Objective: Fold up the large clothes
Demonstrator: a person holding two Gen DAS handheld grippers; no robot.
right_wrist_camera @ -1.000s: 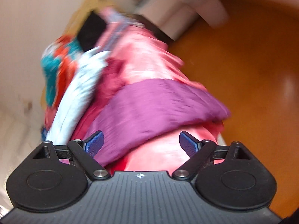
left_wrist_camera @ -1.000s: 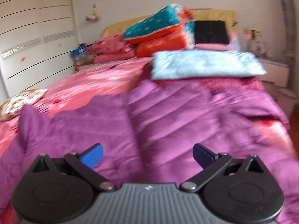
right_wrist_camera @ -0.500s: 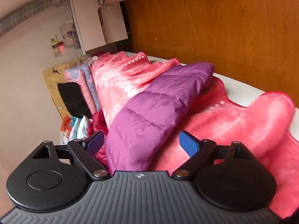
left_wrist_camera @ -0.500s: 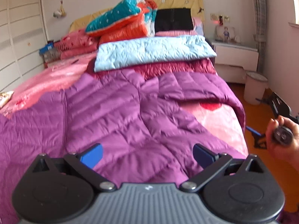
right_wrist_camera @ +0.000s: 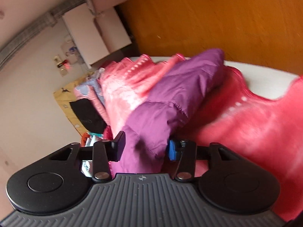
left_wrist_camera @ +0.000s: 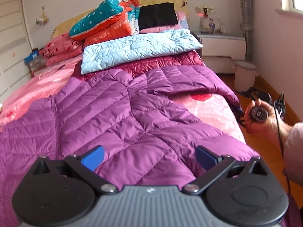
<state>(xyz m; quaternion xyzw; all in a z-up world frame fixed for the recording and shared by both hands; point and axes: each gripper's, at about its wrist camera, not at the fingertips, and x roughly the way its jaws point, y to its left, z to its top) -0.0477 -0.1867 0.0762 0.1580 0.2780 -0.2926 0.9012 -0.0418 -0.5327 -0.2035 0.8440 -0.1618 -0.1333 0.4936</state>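
since half a second back, the right gripper (right_wrist_camera: 145,148) has just been closing, its jaws now pinching the purple down jacket's (left_wrist_camera: 117,117) sleeve edge at the bed's (left_wrist_camera: 214,111) three o'clock side. left gripper (left_wrist_camera: 149,158) hovers over the spread jacket's hem at six o'clock, jaws wide apart, empty.

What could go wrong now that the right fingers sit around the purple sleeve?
The right gripper has just been closing on the purple jacket's sleeve; the puffy fabric could slip free. The pink blanket right beside the sleeve could get pinched too. The left gripper is open above the jacket, so a hard pull may drag it.
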